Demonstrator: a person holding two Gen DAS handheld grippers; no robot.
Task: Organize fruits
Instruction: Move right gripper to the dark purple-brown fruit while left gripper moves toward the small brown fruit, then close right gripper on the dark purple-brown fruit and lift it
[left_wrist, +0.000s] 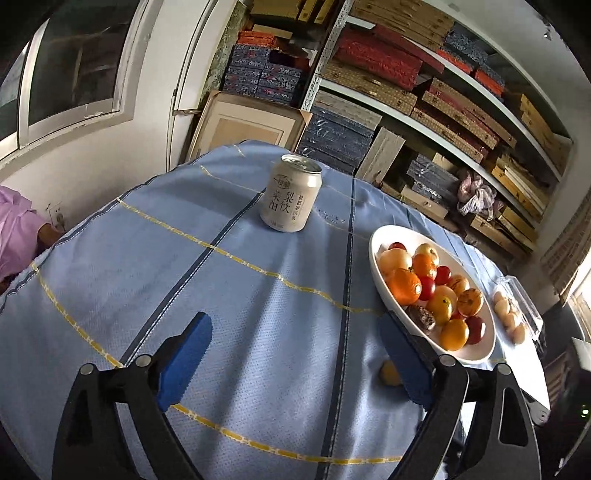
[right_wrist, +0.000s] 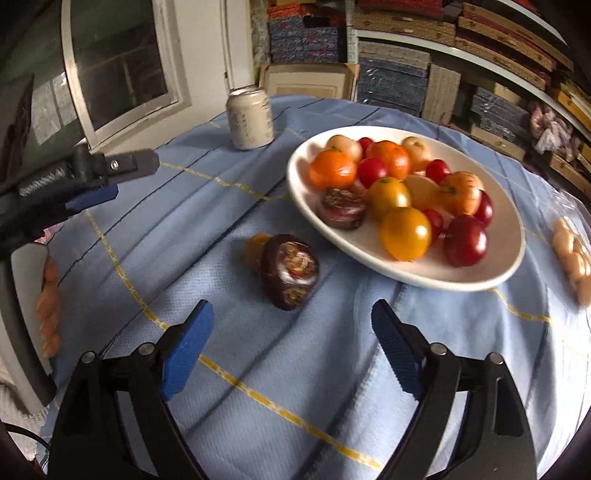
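A white oval plate on the blue cloth holds several small fruits: oranges, red and yellow ones, and a dark cut fruit. It also shows in the left wrist view. A second dark purple cut fruit lies on the cloth in front of the plate, with a small yellow fruit behind it. My right gripper is open and empty, just short of the dark fruit. My left gripper is open and empty over bare cloth; the yellow fruit sits by its right finger.
A beige drink can stands at the far side of the table, also in the right wrist view. A clear bag of pale round items lies right of the plate. Shelves of boxes stand behind the table.
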